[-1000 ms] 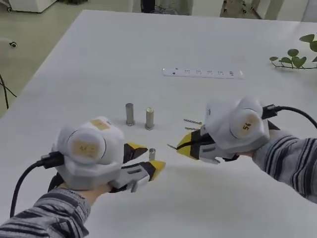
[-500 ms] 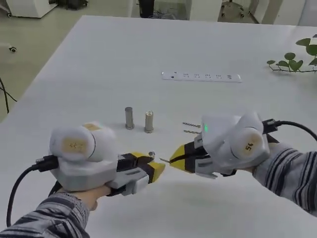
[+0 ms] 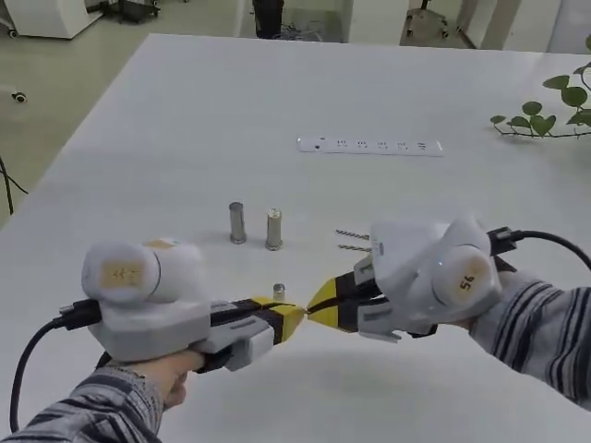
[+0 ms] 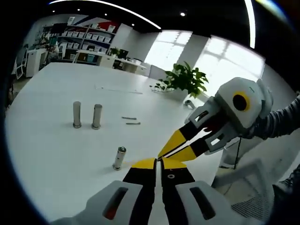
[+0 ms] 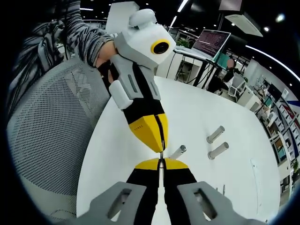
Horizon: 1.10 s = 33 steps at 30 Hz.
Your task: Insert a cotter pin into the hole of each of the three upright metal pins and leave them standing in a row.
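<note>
Two upright metal pins (image 3: 237,222) (image 3: 274,228) stand side by side on the white table. A third, shorter-looking metal pin (image 3: 279,293) stands free just behind the yellow fingertips, left of my left jaws (image 4: 119,158). My left gripper (image 3: 288,317) and right gripper (image 3: 319,308) meet tip to tip, both shut. A thin cotter pin (image 5: 161,153) bridges the small gap between the two sets of tips, held at each end. Two more cotter pins (image 3: 353,234) (image 3: 353,247) lie flat to the right of the pin pair.
A white power strip (image 3: 369,146) lies farther back on the table (image 3: 185,120). A leafy plant (image 3: 545,111) reaches in at the far right edge. A mesh chair back (image 5: 47,131) stands by the table's near side.
My left gripper, earlier open around the near metal pin, has shut and shifted right of it. The right gripper brought its cotter pin leftward until both sets of tips met.
</note>
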Tool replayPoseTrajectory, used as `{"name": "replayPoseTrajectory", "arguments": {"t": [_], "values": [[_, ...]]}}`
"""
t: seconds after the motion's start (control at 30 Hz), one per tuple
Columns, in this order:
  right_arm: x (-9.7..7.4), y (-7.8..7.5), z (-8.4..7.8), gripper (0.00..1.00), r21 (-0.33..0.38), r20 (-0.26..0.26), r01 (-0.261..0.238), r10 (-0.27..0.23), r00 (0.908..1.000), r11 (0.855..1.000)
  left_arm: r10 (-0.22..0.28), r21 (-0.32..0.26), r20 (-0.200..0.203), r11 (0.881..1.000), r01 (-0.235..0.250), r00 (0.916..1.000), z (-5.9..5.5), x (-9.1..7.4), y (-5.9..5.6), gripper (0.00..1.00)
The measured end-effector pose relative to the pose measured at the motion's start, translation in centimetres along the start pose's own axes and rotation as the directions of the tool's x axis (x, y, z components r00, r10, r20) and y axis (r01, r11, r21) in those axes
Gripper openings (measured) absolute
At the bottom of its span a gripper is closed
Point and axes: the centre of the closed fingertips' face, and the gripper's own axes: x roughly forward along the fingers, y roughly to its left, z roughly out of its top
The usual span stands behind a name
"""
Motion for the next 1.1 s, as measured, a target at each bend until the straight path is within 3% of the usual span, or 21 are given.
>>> {"name": "replayPoseTrajectory", "arguments": {"t": [0.37, 0.53, 0.67, 0.8, 1.1], "values": [[0.0, 0.0, 0.2, 0.0, 0.01, 0.004, 0.008, -0.008, 1.0, 1.0, -0.015, 0.087, 0.003, 0.996, 0.015, 0.9999, 0.0, -0.2, -0.4, 0.0], [0.0, 0.0, -0.1, 0.0, 0.022, -0.005, 0.007, -0.006, 1.0, 1.0, -0.018, 0.175, -0.015, 0.984, 0.02, 0.9997, -0.2, -0.3, -0.5, 0.0], [0.0, 0.1, -0.4, 0.0, 0.03, -0.011, 0.0, 0.001, 0.9999, 1.0, -0.033, 0.201, -0.035, 0.979, 0.04, 0.9988, -0.5, -0.4, -0.7, 0.0], [0.0, 0.5, -0.5, 0.0, 0.036, -0.009, -0.015, 0.015, 0.9998, 0.999, -0.049, 0.256, -0.053, 0.965, 0.061, 0.9974, -0.7, -0.5, -0.9, 0.0], [0.0, 1.5, -0.5, 0.0, 0.043, -0.002, -0.059, 0.059, 0.9983, 0.997, -0.094, 0.404, -0.115, 0.905, 0.133, 0.9889, -1.1, -0.8, -1.6, 0.0]]}}
